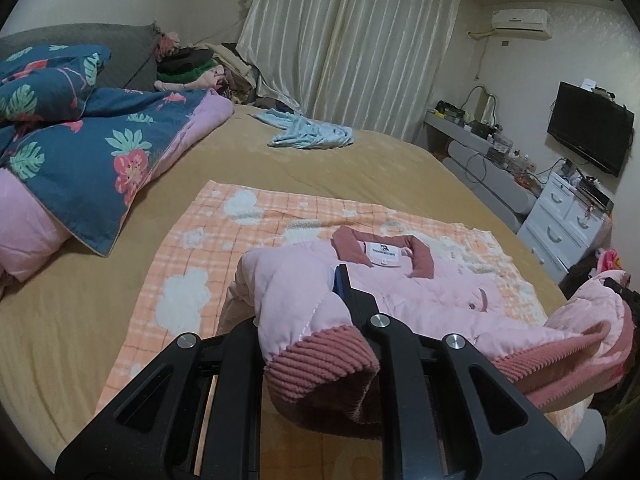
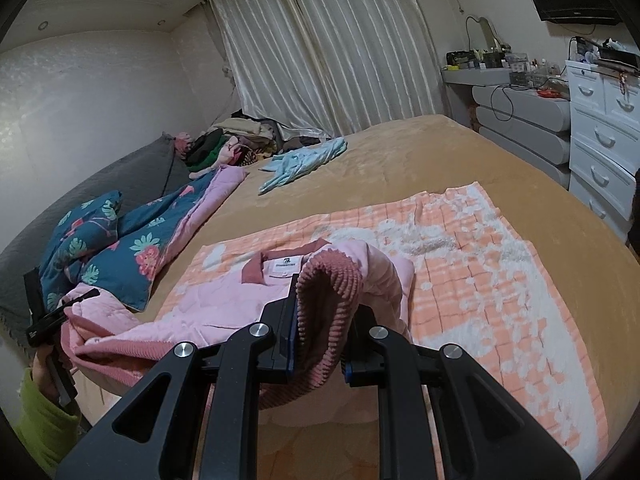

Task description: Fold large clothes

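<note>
A pink quilted jacket [image 1: 424, 296] with dark pink corduroy collar and cuffs lies collar-away on an orange checked blanket [image 1: 208, 248] on the bed. My left gripper [image 1: 320, 300] is shut on the jacket's left side, and a ribbed cuff [image 1: 320, 364] hangs over its fingers. My right gripper [image 2: 324, 312] is shut on the jacket's right side [image 2: 224, 296], with a corduroy cuff [image 2: 324, 308] bunched between its fingers. The left gripper also shows at the left edge of the right wrist view [image 2: 60, 312], holding the hem up.
The tan bed [image 1: 360, 168] holds a blue floral quilt [image 1: 88, 148] at the left and a light blue garment [image 1: 312, 132] further back. A pile of clothes [image 2: 240, 140] sits by the curtains. White drawers [image 2: 604, 148] and a TV [image 1: 588, 128] stand to the right.
</note>
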### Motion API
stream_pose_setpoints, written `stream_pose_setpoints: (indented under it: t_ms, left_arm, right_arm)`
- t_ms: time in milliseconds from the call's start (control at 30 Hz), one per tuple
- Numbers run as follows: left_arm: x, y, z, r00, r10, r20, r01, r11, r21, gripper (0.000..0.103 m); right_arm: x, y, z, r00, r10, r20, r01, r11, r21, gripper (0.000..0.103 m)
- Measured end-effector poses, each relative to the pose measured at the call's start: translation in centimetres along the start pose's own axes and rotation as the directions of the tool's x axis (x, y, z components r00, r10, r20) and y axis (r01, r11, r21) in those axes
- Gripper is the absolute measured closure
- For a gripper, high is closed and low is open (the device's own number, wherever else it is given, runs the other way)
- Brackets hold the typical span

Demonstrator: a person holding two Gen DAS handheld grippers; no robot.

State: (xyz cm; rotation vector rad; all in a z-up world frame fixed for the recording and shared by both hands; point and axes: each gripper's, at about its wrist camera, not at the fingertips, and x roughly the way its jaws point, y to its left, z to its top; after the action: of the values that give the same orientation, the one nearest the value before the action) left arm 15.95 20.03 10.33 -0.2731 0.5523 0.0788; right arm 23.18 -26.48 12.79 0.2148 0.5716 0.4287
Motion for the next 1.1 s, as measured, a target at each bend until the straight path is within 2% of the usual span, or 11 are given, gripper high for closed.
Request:
stream_pose_setpoints:
  t_ms: [567,1100]
  left_arm:
    - [5.1,0.5,1.5,0.997,0.071,0.009,-0.072,0.997,0.023,0.095]
    - [8.4,0.6,-0.3,0.991,0.131,0.020,-0.132,0.991,0.037,0.095]
  right_arm:
    - [6.3,-2.4,2.8,0.999,-0.030,-0.029,0.031,0.999,0.043,0.088]
    - [11.6,-4.9,2.0,0.995,-0.062,-0.083,0.068,0.995,0.079,0.088]
